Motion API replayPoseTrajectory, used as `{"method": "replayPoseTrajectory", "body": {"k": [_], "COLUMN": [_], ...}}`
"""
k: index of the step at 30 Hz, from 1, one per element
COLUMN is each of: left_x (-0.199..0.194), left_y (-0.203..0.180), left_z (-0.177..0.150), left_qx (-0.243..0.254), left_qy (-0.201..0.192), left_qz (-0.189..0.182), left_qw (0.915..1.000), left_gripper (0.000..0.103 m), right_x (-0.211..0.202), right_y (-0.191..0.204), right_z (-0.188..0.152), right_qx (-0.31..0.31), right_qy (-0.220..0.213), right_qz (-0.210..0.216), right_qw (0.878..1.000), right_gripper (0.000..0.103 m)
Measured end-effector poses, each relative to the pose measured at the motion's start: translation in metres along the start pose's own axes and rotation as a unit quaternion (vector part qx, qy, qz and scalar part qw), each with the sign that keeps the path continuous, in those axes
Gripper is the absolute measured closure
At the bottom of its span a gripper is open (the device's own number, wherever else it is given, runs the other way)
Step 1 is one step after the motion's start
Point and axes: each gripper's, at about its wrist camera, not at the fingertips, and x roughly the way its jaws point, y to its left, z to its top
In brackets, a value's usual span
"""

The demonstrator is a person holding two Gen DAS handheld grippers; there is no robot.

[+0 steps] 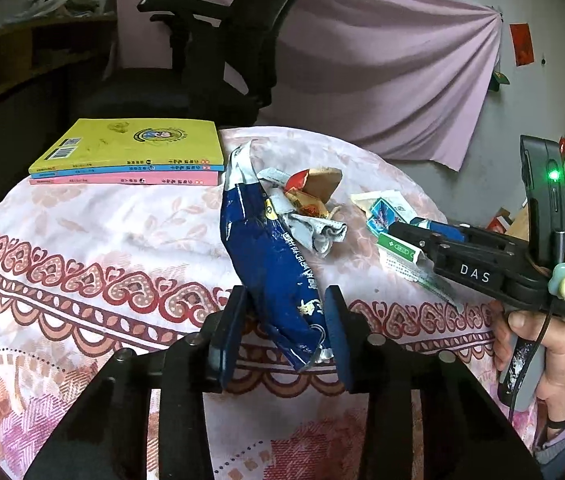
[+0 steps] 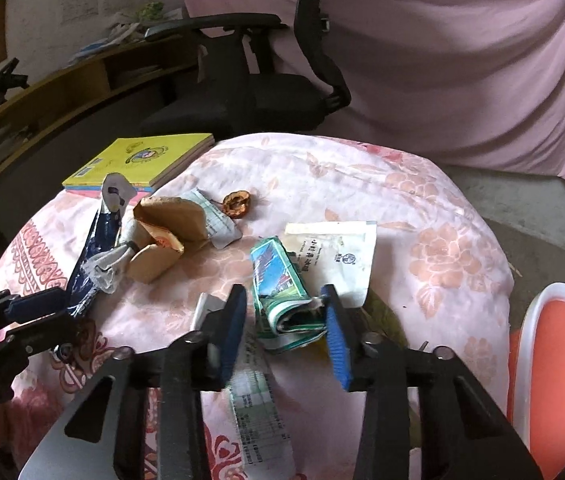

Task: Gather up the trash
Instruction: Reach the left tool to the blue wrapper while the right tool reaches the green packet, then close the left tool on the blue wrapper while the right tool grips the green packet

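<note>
A crumpled blue snack bag (image 1: 262,248) stands up from the pink flowered tablecloth (image 1: 82,232). My left gripper (image 1: 286,320) is shut on its lower end, both blue pads against it. The right wrist view shows the same bag (image 2: 90,248) and left gripper (image 2: 58,304) at the left edge. My right gripper (image 2: 286,320) is shut on a folded green and blue packet (image 2: 278,280), which lies partly on a white paper sachet (image 2: 338,252). A hand holds that right gripper (image 1: 402,236) at the right of the left wrist view.
Brown paper wrappers (image 2: 170,220), a nut shell (image 2: 237,203) and a printed paper strip (image 2: 258,400) lie on the cloth. Stacked books (image 1: 130,148) sit at the far left. A black office chair (image 1: 210,60) stands behind the table, an orange stool (image 2: 554,352) to its right.
</note>
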Motion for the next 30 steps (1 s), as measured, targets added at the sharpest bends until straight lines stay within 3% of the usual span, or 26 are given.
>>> {"method": "replayPoseTrajectory", "body": {"k": [2, 8, 10, 17, 20, 30], "left_x": [-0.002, -0.004, -0.007, -0.013, -0.017, -0.042], "left_y": [0.000, 0.000, 0.000, -0.009, -0.011, -0.023], "left_z": [-0.001, -0.004, -0.005, -0.012, -0.015, -0.022], "left_qx": [0.000, 0.001, 0.003, 0.028, 0.029, 0.047], "left_qy": [-0.002, -0.011, -0.016, -0.036, -0.049, -0.126], "left_qz": [0.002, 0.003, 0.000, 0.013, 0.015, 0.021], "left_qw": [1.0000, 0.9999, 0.9999, 0.9989, 0.9983, 0.9907], "left_gripper": [0.072, 0.077, 0.094, 0.095, 0.101, 0.103], "right_x": [-0.001, -0.002, -0.006, -0.028, -0.036, -0.061], "right_y": [0.001, 0.003, 0.004, 0.012, 0.013, 0.023], "right_z": [0.000, -0.003, -0.005, -0.012, -0.014, -0.023], "right_qx": [-0.002, -0.002, -0.003, -0.010, -0.010, -0.029], "right_qy": [-0.002, -0.009, -0.018, -0.066, -0.081, -0.141], "right_qz": [0.001, 0.010, 0.011, 0.013, 0.012, 0.013], "right_qw": [1.000, 1.000, 1.000, 0.998, 0.997, 0.989], "right_gripper": [0.077, 0.078, 0.078, 0.078, 0.078, 0.078]}}
